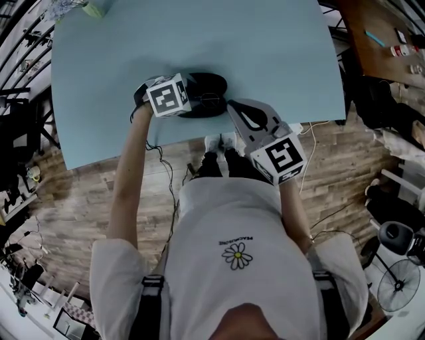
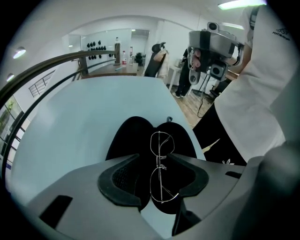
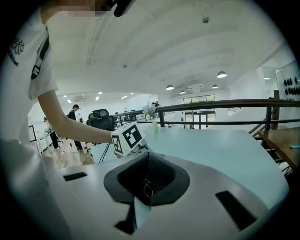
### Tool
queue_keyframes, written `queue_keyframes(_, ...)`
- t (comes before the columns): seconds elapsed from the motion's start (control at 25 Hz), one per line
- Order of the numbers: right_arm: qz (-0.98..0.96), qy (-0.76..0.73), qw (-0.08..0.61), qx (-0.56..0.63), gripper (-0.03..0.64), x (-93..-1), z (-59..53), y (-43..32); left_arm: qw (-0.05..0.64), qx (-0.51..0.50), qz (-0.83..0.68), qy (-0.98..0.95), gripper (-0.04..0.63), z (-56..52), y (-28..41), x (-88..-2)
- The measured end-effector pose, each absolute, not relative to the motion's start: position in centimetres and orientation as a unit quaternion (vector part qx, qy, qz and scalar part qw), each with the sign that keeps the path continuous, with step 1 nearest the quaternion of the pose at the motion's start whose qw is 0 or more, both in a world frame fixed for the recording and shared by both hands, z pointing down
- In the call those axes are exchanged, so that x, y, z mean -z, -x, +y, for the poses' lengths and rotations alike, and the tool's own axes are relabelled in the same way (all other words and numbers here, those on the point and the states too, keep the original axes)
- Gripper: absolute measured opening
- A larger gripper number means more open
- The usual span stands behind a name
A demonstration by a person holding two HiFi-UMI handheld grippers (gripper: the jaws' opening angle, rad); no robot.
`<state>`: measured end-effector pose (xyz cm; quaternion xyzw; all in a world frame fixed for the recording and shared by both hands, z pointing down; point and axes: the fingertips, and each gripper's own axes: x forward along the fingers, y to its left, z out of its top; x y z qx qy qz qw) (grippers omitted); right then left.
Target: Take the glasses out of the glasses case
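A black glasses case lies open near the front edge of the light blue table. In the left gripper view both case halves show, and thin wire-framed glasses rest inside. My left gripper points steeply down over the case, open, with the glasses between its pads and untouched. Its marker cube hides the jaws in the head view. My right gripper reaches the case's right end. Its jaws stand narrow around dark case interior; I cannot tell whether they grip.
The table's front edge runs just behind both grippers, with wooden floor and cables below. A vase of flowers stands at the far left corner. A dark railing borders the table's far side. A floor fan stands at the right.
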<state>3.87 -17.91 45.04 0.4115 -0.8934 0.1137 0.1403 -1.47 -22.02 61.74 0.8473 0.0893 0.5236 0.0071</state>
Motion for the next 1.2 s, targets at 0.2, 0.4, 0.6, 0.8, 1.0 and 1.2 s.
queue_keyframes(0.2,-0.894,-0.408,0.142,-0.117,0.009,-45.4,-18.4,-3.7,0.008,-0.531,0.104,-0.841,0.184,-21.8,1.5,-62.6)
queue_keyframes(0.4,-0.897,-0.398,0.145,-0.124,0.009,-45.9,-18.2,-3.1,0.063,-0.537,0.118,-0.833,0.184,-21.2,1.2,-63.4)
queue_keyframes(0.6,-0.902,-0.386,0.146,-0.128,0.009,-46.3,-17.9,-2.6,0.061,-0.552,0.123,-0.823,0.190,-21.1,0.8,-63.4)
queue_keyframes(0.8,-0.904,-0.379,0.147,-0.133,0.009,-46.5,-17.8,-2.5,0.066,-0.547,0.111,-0.827,0.160,-21.5,0.5,-63.2)
queue_keyframes(1.0,-0.904,-0.377,0.150,-0.134,0.009,-47.0,-17.5,-2.6,0.081,-0.552,0.095,-0.824,0.090,-21.9,0.5,-63.0)
queue_keyframes(1.2,-0.906,-0.375,0.152,-0.126,0.009,-46.8,-17.3,-2.7,0.052,-0.564,0.091,-0.819,0.020,-22.1,0.5,-62.2)
